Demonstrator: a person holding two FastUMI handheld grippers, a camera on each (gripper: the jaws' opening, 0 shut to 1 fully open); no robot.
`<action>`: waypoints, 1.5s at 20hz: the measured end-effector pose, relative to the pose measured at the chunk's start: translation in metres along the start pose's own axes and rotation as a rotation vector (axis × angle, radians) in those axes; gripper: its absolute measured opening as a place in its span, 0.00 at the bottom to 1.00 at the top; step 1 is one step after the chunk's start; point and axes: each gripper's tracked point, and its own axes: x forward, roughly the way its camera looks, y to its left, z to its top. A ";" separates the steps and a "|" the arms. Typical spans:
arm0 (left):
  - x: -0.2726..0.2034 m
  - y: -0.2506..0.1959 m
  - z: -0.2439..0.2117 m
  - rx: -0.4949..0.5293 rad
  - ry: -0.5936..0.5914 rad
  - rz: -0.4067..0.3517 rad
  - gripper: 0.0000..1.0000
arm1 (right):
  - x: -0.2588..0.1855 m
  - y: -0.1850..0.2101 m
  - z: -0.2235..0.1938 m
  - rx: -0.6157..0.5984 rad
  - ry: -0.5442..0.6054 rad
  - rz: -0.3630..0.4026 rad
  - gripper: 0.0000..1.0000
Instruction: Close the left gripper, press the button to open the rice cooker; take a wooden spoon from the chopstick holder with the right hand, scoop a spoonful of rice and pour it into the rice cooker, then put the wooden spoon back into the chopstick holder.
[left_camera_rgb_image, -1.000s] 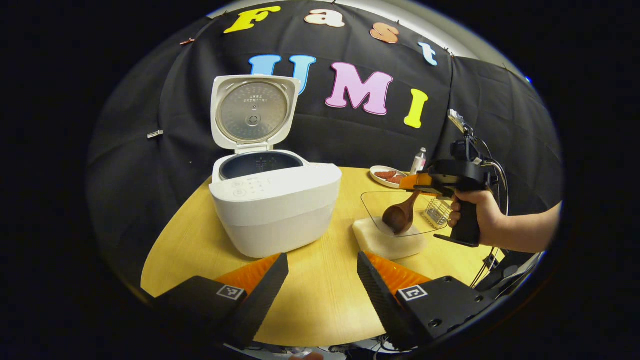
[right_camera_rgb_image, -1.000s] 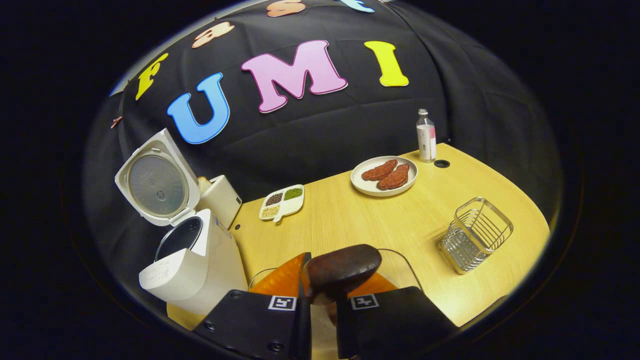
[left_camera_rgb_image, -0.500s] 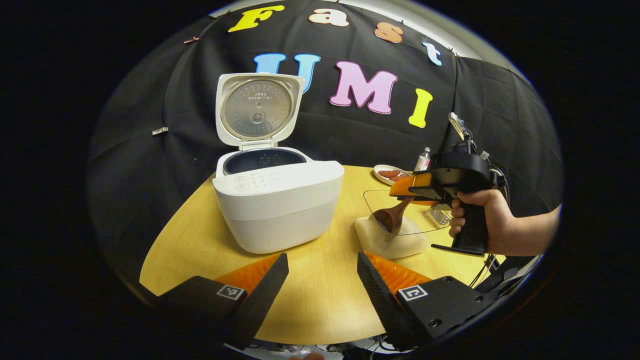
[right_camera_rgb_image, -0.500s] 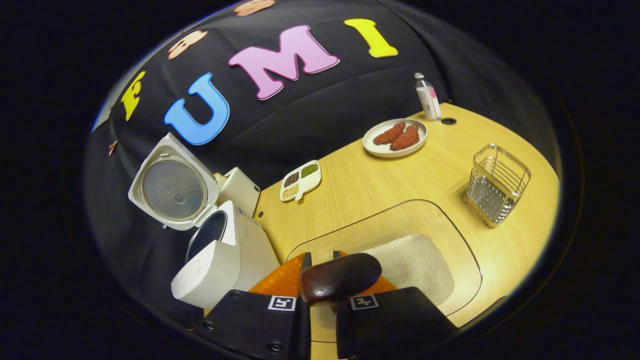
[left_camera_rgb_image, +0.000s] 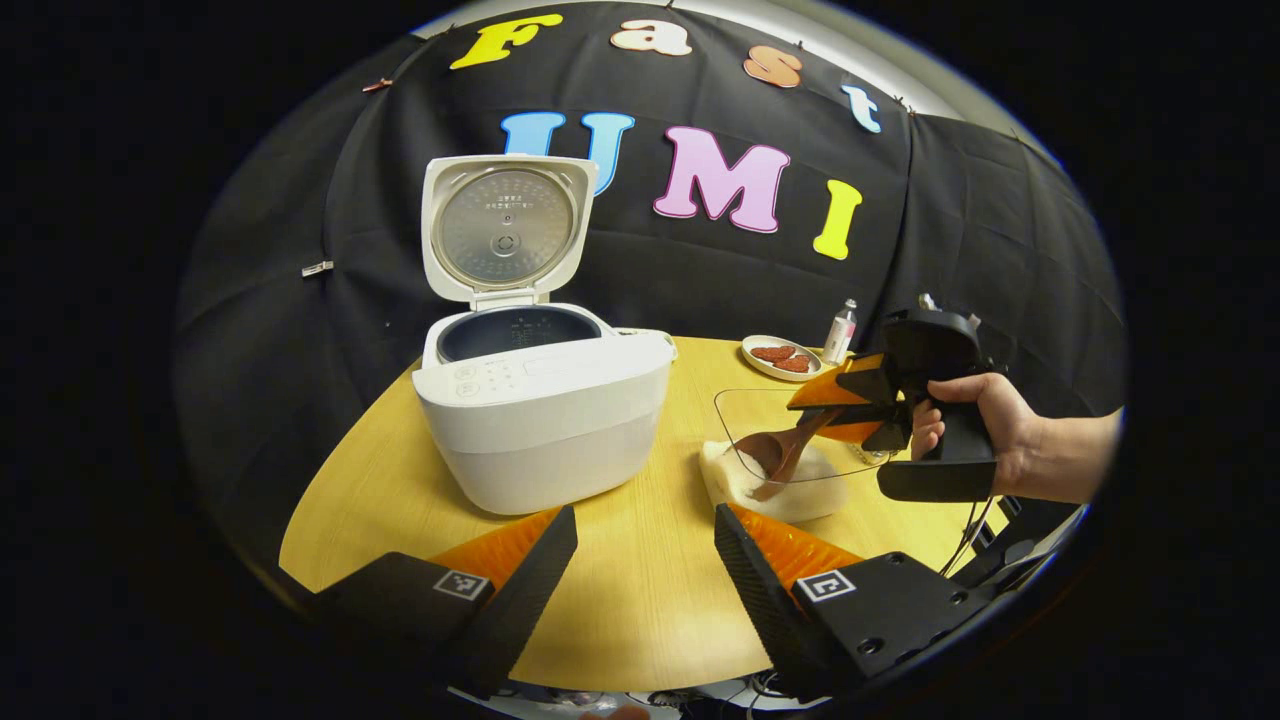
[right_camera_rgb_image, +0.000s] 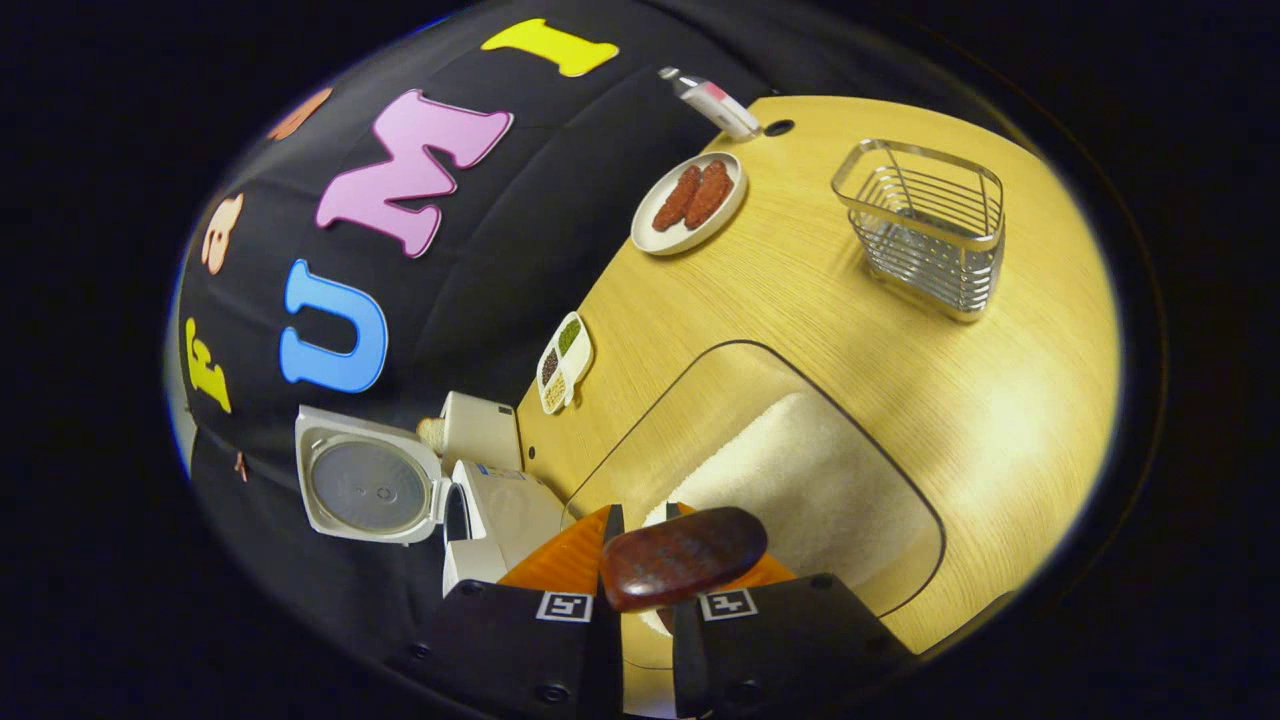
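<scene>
Left gripper (left_camera_rgb_image: 645, 560): nearest item in the left gripper view, jaws released and spread wide above the bench (left_camera_rgb_image: 640, 600), holding nothing.

Right gripper (left_camera_rgb_image: 850, 400): held by a hand (left_camera_rgb_image: 985, 430) at the right of the left gripper view; jaws clenched on the handle of the wooden spoon (left_camera_rgb_image: 775, 452). In the right gripper view the spoon's bowl (right_camera_rgb_image: 683, 556) sits just ahead of the jaws.

Clear container (left_camera_rgb_image: 790, 420): transparent, open-topped, on the bench right of the cooker. Contents: white rice (left_camera_rgb_image: 800, 490) heaped in the bottom (spoon bowl down in the rice, handle slanting up to the gripper). Seen from above in the right gripper view, rice (right_camera_rgb_image: 800, 480) covers the central floor.

Rice cooker (left_camera_rgb_image: 545, 420): white, left of centre, lid (left_camera_rgb_image: 505, 225) raised upright, dark inner pot (left_camera_rgb_image: 510, 330) exposed; contents cannot be told.

Chopstick holder (right_camera_rgb_image: 925, 225): wire basket, well apart from the container, standing on the bench.

Divided dish (right_camera_rgb_image: 563, 362): small compartments with green, dark and pale grains.

Plate (right_camera_rgb_image: 690, 205): two reddish-brown pieces on it.

Bottle (right_camera_rgb_image: 712, 100): farthest, at the bench's back edge beside the plate.
</scene>
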 end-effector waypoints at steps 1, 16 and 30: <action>-0.001 -0.002 0.004 -0.026 -0.008 -0.006 0.96 | -0.002 -0.004 0.005 0.025 -0.005 -0.004 0.24; -0.022 0.012 0.035 -0.125 -0.098 0.056 0.96 | -0.045 0.071 0.066 0.293 -0.007 0.150 0.24; -0.052 0.044 0.052 -0.082 -0.172 0.054 0.96 | -0.023 0.225 0.020 0.183 0.040 0.298 0.24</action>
